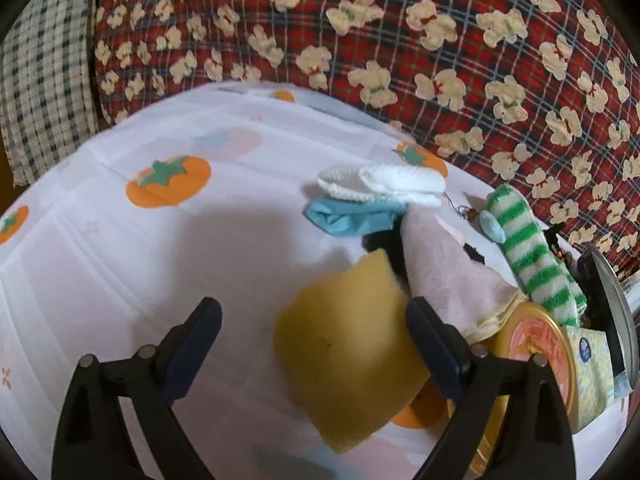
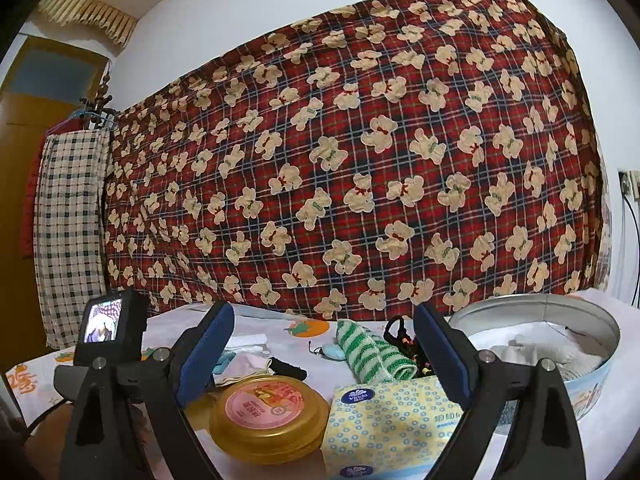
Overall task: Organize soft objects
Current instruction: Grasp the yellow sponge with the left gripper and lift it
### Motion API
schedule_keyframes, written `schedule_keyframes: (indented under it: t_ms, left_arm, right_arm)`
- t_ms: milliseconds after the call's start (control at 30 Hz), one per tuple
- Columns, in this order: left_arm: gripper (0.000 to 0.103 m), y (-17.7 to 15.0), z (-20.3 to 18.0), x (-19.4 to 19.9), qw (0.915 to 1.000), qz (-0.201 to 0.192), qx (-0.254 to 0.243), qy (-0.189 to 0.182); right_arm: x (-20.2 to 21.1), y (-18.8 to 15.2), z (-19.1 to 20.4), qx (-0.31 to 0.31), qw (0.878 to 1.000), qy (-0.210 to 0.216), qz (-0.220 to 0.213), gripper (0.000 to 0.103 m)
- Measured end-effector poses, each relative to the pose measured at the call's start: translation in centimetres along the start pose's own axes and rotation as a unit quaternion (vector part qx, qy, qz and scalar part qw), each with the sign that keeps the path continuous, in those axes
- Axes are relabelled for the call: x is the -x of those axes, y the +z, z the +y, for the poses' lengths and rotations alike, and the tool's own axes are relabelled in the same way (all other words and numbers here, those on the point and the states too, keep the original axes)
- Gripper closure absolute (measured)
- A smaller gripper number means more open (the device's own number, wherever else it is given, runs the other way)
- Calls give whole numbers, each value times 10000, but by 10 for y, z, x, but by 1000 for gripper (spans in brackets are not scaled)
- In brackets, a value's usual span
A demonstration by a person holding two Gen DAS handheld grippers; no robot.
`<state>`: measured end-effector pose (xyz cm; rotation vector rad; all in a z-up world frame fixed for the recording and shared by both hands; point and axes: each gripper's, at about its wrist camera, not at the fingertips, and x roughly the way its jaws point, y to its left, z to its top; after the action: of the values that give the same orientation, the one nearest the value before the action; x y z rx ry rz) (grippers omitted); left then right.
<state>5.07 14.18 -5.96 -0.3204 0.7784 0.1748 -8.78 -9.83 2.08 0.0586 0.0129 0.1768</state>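
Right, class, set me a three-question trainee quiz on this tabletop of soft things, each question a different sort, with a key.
1. True or false: the left claw is clamped on the yellow sponge.
2. Which lies right behind the blue cloth in the left wrist view? A) white knitted piece B) green striped sock C) tissue pack
3. Fill in: in the right wrist view, the round tin stands to the ___ of the tissue pack.

Key: 1 false, its fingers stand apart; 2 A; 3 right.
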Motion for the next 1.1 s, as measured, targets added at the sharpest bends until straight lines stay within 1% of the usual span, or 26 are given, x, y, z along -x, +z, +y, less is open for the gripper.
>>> schedule_keyframes:
  t_ms: [167, 200, 233, 267, 300, 333, 500, 567, 600, 700, 833, 933, 1067, 1100]
  left_arm:
    - [9, 0, -2, -11, 9994, 228, 119, -224]
    - [13, 0, -2, -10, 9994, 212, 126, -245]
    - [29, 0, -2, -9, 9990, 183, 122, -399]
    - [37, -1, -2, -8, 9976, 191, 97, -662]
    - [49, -2, -3, -9, 9953, 238, 70, -934]
    - [51, -4, -5, -9, 9942, 270, 54, -1043]
    - [55, -5, 0, -5, 9911, 270, 102, -1301]
    - [55, -3, 5, 0, 9914, 194, 123, -1288]
    - [55, -2, 8, 5, 9918, 81, 150, -1267]
    - [55, 6, 22, 23, 9927, -372, 222, -1127]
    - [55, 25, 31, 36, 9927, -925, 152, -763]
    - [55, 32, 33, 37, 9925, -1075, -4, -578]
    - [55, 32, 45, 34, 9928, -1089, 95, -481]
    - [55, 33, 48, 32, 9929, -1105, 132, -417]
  right_arm:
    - [-5, -1, -3, -134, 9998, 21, 134, 10]
    - [-5, -1, -4, -140, 9998, 20, 154, 10]
    - [-5, -2, -4, -139, 9998, 19, 161, 10]
    - [-5, -2, -4, -142, 9998, 19, 158, 10]
    - [-5, -1, -5, -150, 9998, 26, 156, 10]
    - [-6, -2, -6, -181, 9997, 24, 170, 10]
    - [-9, -4, -8, -266, 9994, -33, 228, 10]
    - [-9, -5, -9, -280, 9993, -58, 221, 10]
    - [-9, -4, -9, -279, 9993, -63, 222, 10]
    - [-10, -5, -9, -267, 9993, -41, 259, 10]
    - [-13, -5, -8, -246, 9991, 45, 334, 10]
    - [-24, -5, -6, -244, 9981, 182, 537, 10]
    - [-40, -5, -6, -582, 9937, 384, 873, 11]
    - [-45, -5, -5, -699, 9918, 475, 963, 18]
